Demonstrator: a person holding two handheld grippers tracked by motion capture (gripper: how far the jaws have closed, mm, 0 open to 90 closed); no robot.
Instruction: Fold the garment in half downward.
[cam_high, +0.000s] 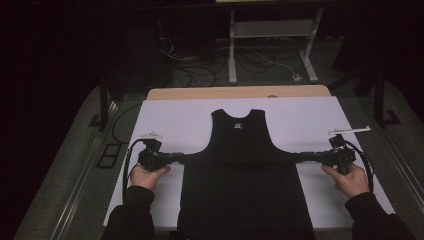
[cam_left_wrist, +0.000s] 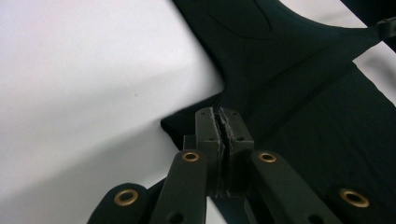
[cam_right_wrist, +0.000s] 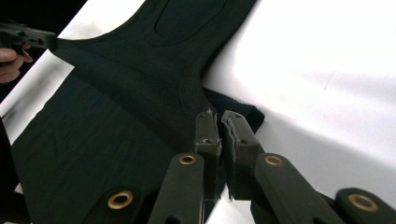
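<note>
A black sleeveless top (cam_high: 245, 165) lies flat on a white sheet (cam_high: 310, 120), neck toward the far edge. My left gripper (cam_high: 182, 157) is shut on the top's left side corner just under the armhole, and the fabric is pulled taut outward. Close up, its jaws (cam_left_wrist: 220, 114) pinch a fold of the black cloth (cam_left_wrist: 289, 93). My right gripper (cam_high: 300, 157) is shut on the matching right corner, its jaws (cam_right_wrist: 218, 116) also clamped on the cloth (cam_right_wrist: 116, 116). Each gripper view shows the other gripper far off, the right gripper (cam_left_wrist: 385, 28) and the left gripper (cam_right_wrist: 28, 35).
The sheet covers a wooden table whose far edge (cam_high: 240, 92) shows. Beyond it stand white frame legs (cam_high: 232, 50) with cables and a plug block (cam_high: 297, 77) on the floor. Dark stands flank the table at left (cam_high: 104, 100) and right (cam_high: 380, 100).
</note>
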